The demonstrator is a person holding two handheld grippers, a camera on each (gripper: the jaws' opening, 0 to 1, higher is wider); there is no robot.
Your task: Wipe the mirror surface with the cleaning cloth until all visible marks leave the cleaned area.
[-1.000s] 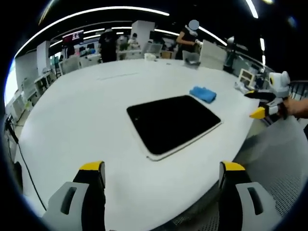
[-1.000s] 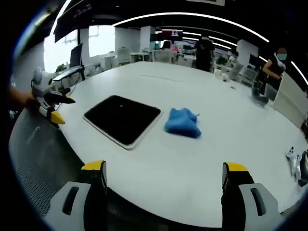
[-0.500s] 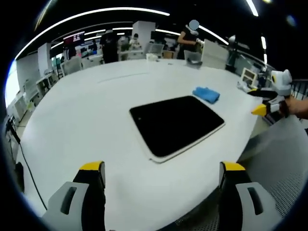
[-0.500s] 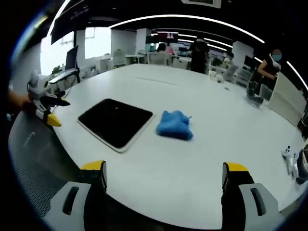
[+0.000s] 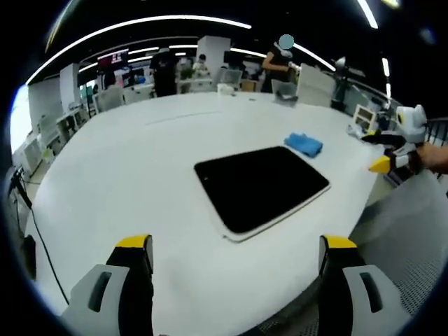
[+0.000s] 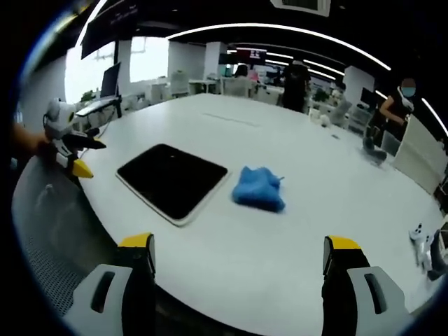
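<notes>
A dark rectangular mirror (image 5: 262,185) with a pale rim lies flat on the big white table (image 5: 126,175); in the right gripper view the mirror (image 6: 172,179) sits left of centre. A crumpled blue cloth (image 6: 258,188) rests on the table just right of it, and the cloth (image 5: 303,144) lies beyond the mirror's far corner in the left gripper view. My left gripper (image 5: 234,255) is open at the table's near edge, nothing between its jaws. My right gripper (image 6: 239,255) is open too, short of the cloth. The right gripper (image 5: 389,155) appears at the right of the left gripper view, the left gripper (image 6: 75,157) at the left of the right gripper view.
A perforated grey surface (image 5: 406,245) lies beside the table's edge. Small white items (image 6: 423,234) sit at the table's far right. Several people (image 5: 278,63) stand among desks and screens behind the table. A black cable (image 5: 31,231) hangs off the table's left edge.
Both views have shifted slightly with the hands. The mirror and cloth lie where they were, and both grippers stay open.
</notes>
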